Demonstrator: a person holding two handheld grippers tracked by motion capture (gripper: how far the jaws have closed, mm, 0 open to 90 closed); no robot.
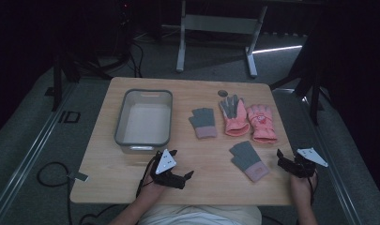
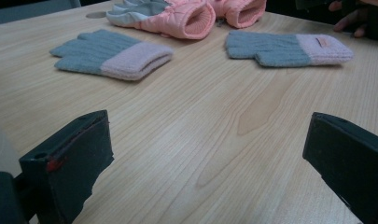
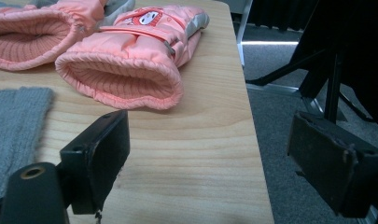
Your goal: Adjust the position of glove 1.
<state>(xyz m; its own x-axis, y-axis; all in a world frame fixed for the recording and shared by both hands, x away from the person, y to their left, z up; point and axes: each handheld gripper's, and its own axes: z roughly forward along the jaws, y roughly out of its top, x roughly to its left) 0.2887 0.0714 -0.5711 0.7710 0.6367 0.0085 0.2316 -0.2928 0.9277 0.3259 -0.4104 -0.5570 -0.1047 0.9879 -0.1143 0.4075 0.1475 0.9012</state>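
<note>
4 soft, light gloves on the tabletop [image 1: 131, 173], nearest grey knit glove [image 1: 249, 160] probably best pinched at its pink cuff; both jaws spread, empty.

Nearest my gripper, one grey knitted glove [image 1: 249, 160] with a pink cuff lies flat on the bench. Its twin [image 1: 202, 122] lies flat farther off. Beside it, two padded pink gloves [image 1: 248, 119] lie side by side, cuffs toward me.
</note>
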